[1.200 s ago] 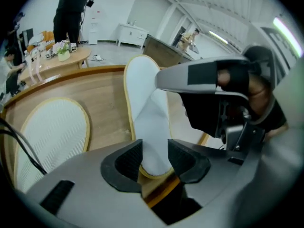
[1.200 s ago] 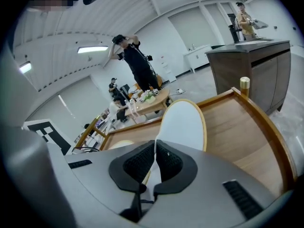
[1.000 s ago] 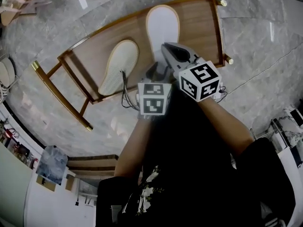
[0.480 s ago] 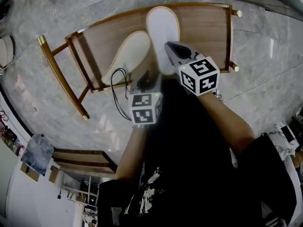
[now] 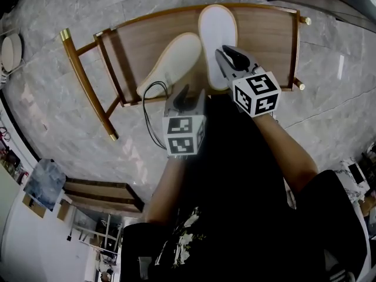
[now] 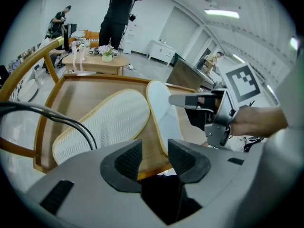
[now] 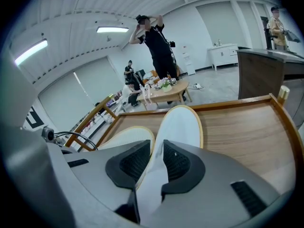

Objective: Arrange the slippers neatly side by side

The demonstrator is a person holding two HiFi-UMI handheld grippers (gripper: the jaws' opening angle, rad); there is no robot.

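Two slippers lie on a wooden rack (image 5: 264, 34). The left slipper (image 5: 170, 63) is sole-up, cream and ribbed, and lies at a slant (image 6: 102, 122). The right slipper (image 5: 216, 31) shows its white insole with a tan rim (image 7: 180, 125). My right gripper (image 5: 226, 54) sits over that slipper's heel. Its jaws have just been opening, and the heel still lies between the pads (image 7: 156, 163) without being pinched. My left gripper (image 5: 183, 93) hangs open and empty at the rack's front edge, just short of both heels (image 6: 154, 158).
The rack stands on a grey marble floor, with brass-tipped legs sticking out at its left (image 5: 64, 35). A black cable (image 5: 150, 107) loops by the left gripper. A second wooden shelf (image 5: 100, 192) lies at lower left. People and a low table (image 6: 95, 61) are far behind.
The right gripper's jaws have widened around the right slipper's heel. The gap between the two slippers' toes has narrowed. My left gripper has drawn back a little from the rack.
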